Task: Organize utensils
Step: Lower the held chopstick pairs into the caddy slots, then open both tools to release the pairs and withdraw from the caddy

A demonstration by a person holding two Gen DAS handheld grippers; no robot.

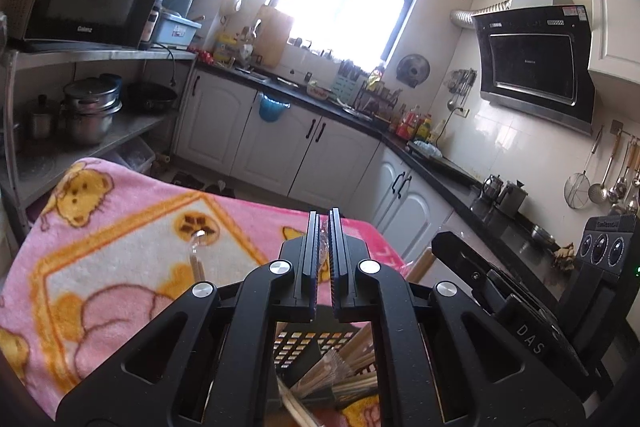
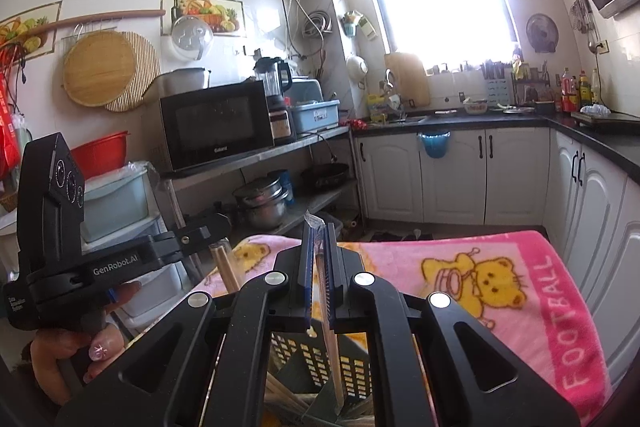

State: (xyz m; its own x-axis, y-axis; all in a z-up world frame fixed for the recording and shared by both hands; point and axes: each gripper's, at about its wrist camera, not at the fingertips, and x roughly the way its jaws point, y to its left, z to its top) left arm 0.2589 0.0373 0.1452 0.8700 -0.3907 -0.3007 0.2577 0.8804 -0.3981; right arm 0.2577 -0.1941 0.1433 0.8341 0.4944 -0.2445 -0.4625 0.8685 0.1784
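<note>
My left gripper (image 1: 324, 215) is shut on a crinkled clear wrapper (image 1: 322, 249) that looks like a wrapped chopstick pair. My right gripper (image 2: 319, 225) is shut on a plastic-wrapped chopstick pair (image 2: 322, 267), whose lower end hangs into a black perforated basket (image 2: 354, 367). The same basket (image 1: 312, 343) sits under both grippers on a pink blanket and holds several chopsticks. Another wrapped pair (image 1: 197, 255) shows left of the left gripper. Each wrist view catches the other gripper from the side: the right one (image 1: 444, 241) and the left one (image 2: 212, 227), which a hand (image 2: 60, 355) holds.
The pink cartoon blanket (image 2: 500, 287) covers the surface under the basket. White cabinets with a black countertop (image 1: 320, 103) run along the far wall and the right. A metal shelf (image 1: 100, 139) with pots and a microwave (image 2: 218, 125) stands to the left.
</note>
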